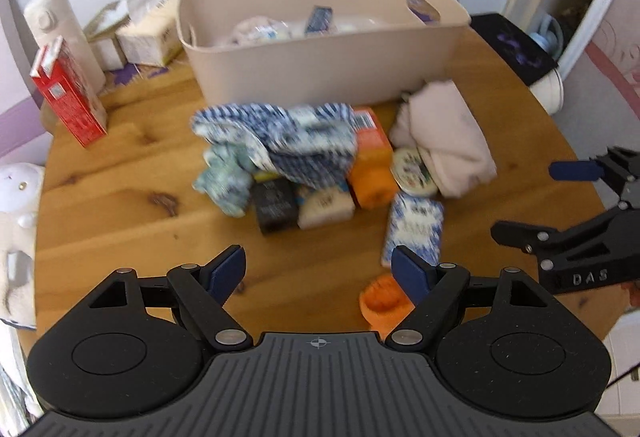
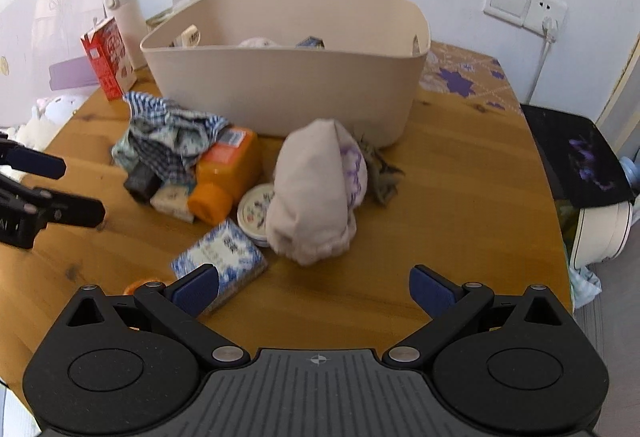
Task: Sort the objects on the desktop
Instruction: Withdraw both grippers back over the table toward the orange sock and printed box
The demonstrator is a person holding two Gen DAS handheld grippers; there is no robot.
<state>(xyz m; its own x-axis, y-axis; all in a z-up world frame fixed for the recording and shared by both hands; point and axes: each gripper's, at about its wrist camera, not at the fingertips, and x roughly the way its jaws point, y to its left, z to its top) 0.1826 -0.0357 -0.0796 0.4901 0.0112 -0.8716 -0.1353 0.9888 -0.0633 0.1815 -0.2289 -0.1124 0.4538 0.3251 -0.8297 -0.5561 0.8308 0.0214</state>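
Note:
A beige bin (image 1: 320, 65) (image 2: 288, 93) stands at the back of the wooden table with a few items inside. In front of it lies a pile: blue checked cloth (image 1: 280, 141) (image 2: 172, 137), orange bottle (image 1: 370, 161) (image 2: 228, 169), black box (image 1: 274, 205), round tin (image 1: 414, 173) (image 2: 256, 213), pink cloth bundle (image 1: 444, 141) (image 2: 316, 193) and a blue-white packet (image 1: 414, 229) (image 2: 220, 253). An orange cap (image 1: 382, 301) lies near my left gripper (image 1: 318, 273), which is open and empty, short of the pile. My right gripper (image 2: 314, 291) is open and empty too, near the packet.
A red carton (image 1: 68, 97) (image 2: 108, 57) and a white flask (image 1: 60, 29) (image 2: 122, 17) stand at the back left beside tissue boxes (image 1: 148, 33). A black pad (image 2: 580, 161) overhangs the table's right edge. A plush toy (image 1: 18, 205) sits off the left edge.

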